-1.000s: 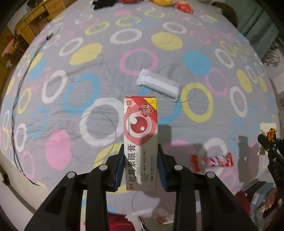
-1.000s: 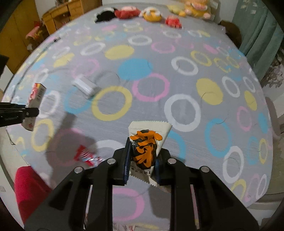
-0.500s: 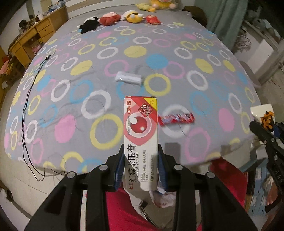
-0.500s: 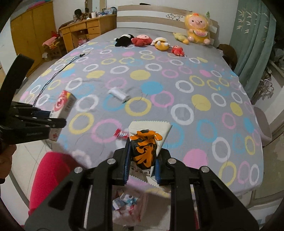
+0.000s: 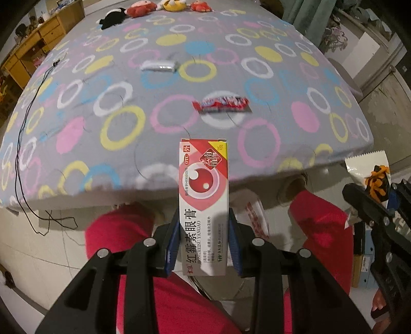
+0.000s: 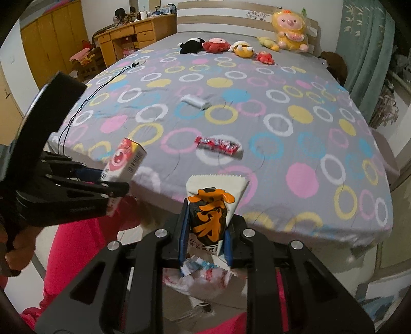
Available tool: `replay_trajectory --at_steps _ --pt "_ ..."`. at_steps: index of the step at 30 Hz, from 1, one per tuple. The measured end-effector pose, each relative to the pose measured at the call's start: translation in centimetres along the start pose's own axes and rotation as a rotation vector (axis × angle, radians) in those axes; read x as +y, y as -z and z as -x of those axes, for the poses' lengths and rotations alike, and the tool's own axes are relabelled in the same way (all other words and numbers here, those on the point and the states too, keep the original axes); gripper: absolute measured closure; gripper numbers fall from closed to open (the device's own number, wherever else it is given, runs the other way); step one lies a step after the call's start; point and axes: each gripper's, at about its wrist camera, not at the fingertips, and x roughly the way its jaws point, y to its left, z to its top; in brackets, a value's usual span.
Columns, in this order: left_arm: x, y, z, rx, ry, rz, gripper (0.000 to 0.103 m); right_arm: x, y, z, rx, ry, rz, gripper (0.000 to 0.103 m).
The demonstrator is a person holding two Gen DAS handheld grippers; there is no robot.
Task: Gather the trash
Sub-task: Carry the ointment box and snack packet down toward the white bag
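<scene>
While left gripper (image 5: 203, 246) clamps ointment box (image 5: 203, 205) and right gripper (image 6: 205, 241) clamps snack packet (image 6: 209, 213), both hang off bed edge (image 5: 257, 177); headboard (image 6: 231, 12) appears in right view only.

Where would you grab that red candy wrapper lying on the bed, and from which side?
I'd take the red candy wrapper across its narrow middle, coming down from above. It lies flat on the bedspread, long and thin, so fingers closing across its short width should pinch it best. Its crimped ends look flimsy. Both the left gripper and right gripper are full now.
</scene>
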Motion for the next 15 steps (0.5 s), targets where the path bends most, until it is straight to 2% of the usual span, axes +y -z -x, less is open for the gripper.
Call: replay_trajectory --at_steps 9,15 --pt "-0.4 2.6 -1.6 0.022 0.024 0.054 0.070 0.1 4.6 -0.4 -0.013 -0.005 -0.094 0.081" --pt "-0.5 3.8 -3.1 0.040 0.027 0.068 0.070 0.1 7.2 -2.0 0.018 0.008 -0.127 0.081"
